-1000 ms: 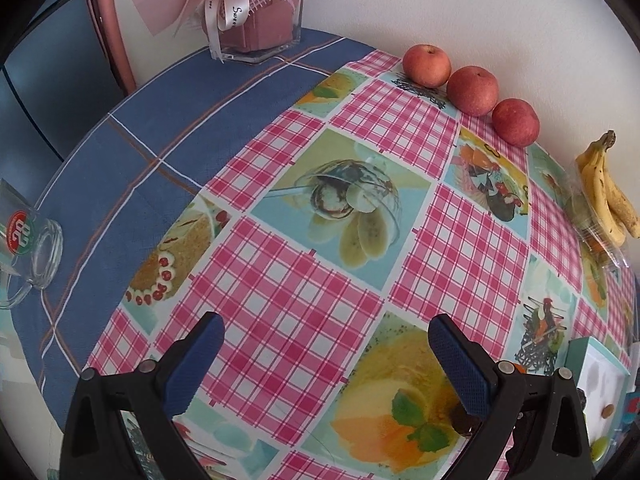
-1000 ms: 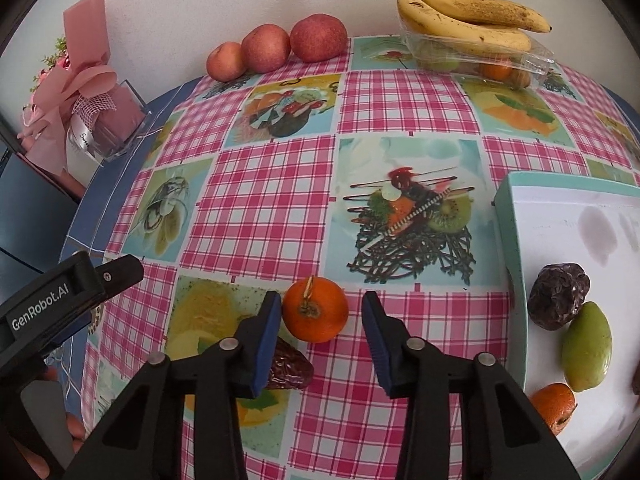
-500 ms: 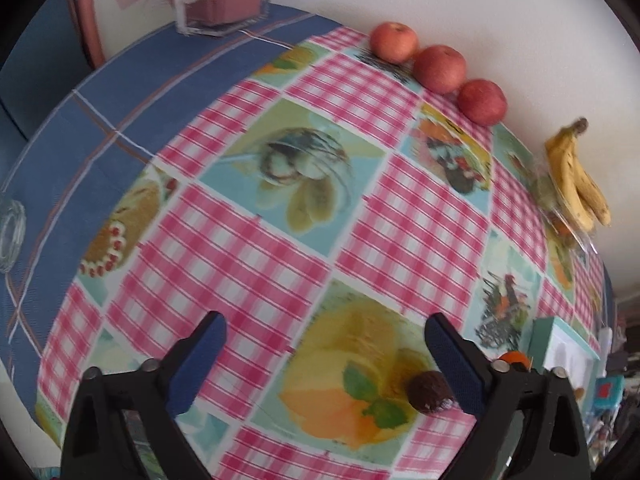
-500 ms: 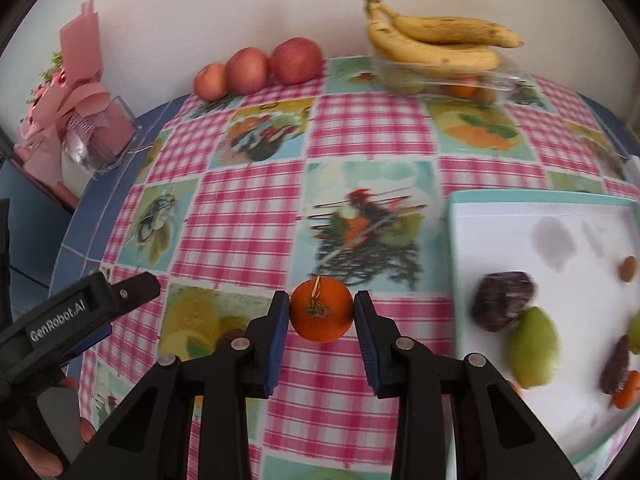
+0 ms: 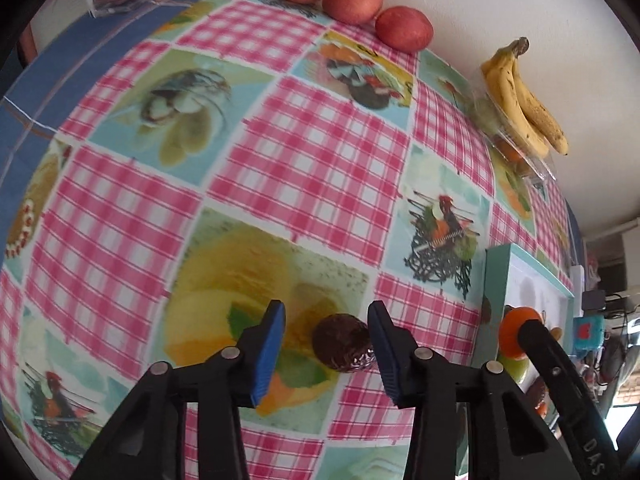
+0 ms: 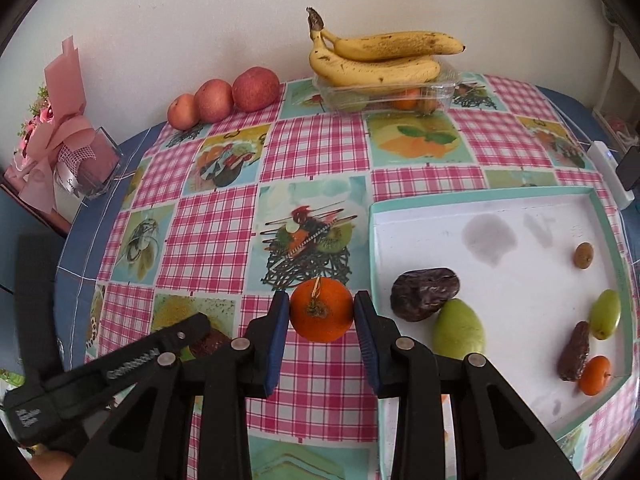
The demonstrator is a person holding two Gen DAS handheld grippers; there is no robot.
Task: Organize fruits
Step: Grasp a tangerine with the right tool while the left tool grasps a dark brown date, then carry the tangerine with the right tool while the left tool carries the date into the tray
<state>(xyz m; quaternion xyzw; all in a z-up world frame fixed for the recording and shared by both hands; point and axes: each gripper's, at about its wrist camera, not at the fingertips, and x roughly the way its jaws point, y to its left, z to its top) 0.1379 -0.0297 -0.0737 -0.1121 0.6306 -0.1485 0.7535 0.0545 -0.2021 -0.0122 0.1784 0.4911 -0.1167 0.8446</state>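
My right gripper (image 6: 321, 297) is shut on a small orange (image 6: 322, 312), held just left of the teal rim of a white tray (image 6: 373, 240). The tray holds a dark brown fruit (image 6: 424, 294), a green pear (image 6: 458, 330), a green fruit (image 6: 606, 314), a date (image 6: 576, 352) and a second small orange (image 6: 596, 374). My left gripper (image 5: 326, 306) is open and straddles a round dark brown fruit (image 5: 340, 342) lying on the checked tablecloth; the fruit sits close to the right finger. The held orange (image 5: 512, 330) shows at the right of the left wrist view.
Three red apples (image 6: 224, 98) line the wall. Bananas (image 6: 380, 58) rest on a clear plastic box (image 6: 384, 96) of fruit. A pink bouquet in a glass vase (image 6: 86, 164) stands at the far left. A white device (image 6: 610, 172) lies beyond the tray.
My right gripper shut on the orange and carried it right, up to the tray's rim. My left gripper swung right and forward, narrowing around the dark brown fruit.
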